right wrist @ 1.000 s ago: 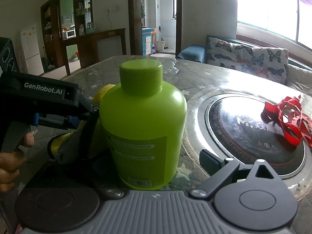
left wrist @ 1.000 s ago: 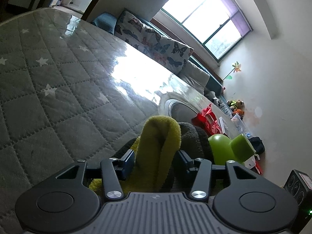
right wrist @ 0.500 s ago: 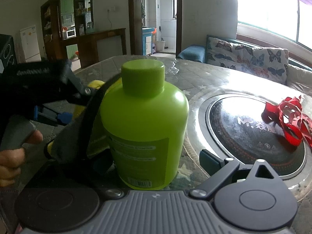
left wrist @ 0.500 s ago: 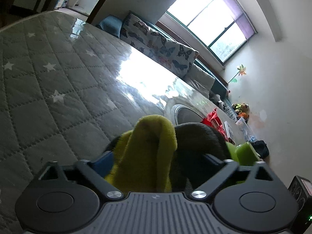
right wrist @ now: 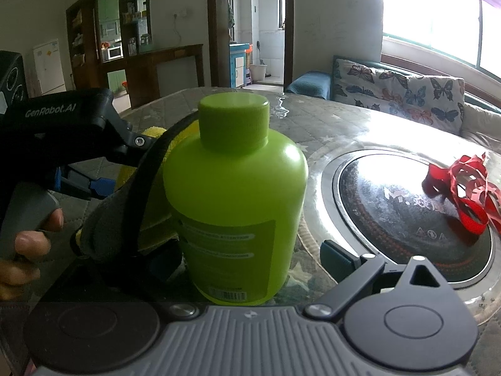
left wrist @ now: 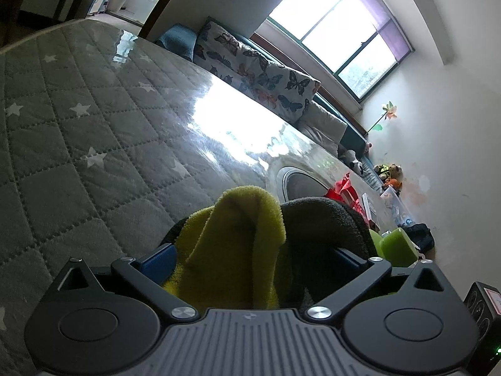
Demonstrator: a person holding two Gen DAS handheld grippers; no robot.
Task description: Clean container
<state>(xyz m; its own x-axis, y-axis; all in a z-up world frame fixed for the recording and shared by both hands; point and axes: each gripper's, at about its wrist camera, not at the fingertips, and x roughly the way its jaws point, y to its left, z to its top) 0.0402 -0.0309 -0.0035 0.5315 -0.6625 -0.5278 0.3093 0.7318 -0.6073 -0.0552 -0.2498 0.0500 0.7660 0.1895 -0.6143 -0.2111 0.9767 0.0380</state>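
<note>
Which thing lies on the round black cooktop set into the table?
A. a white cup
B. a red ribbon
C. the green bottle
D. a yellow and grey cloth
B: in the right wrist view the red ribbon rests on the far side of the cooktop, while the green bottle stands beside it on the table and the cloth is behind the bottle.

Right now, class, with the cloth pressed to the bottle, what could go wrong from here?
1. The lime-green plastic bottle stands between the right gripper's wide-open jaws, so a sideways wipe could tip it.
2. The yellow-and-grey cloth sits loosely in the open left gripper and might slip out.
</note>
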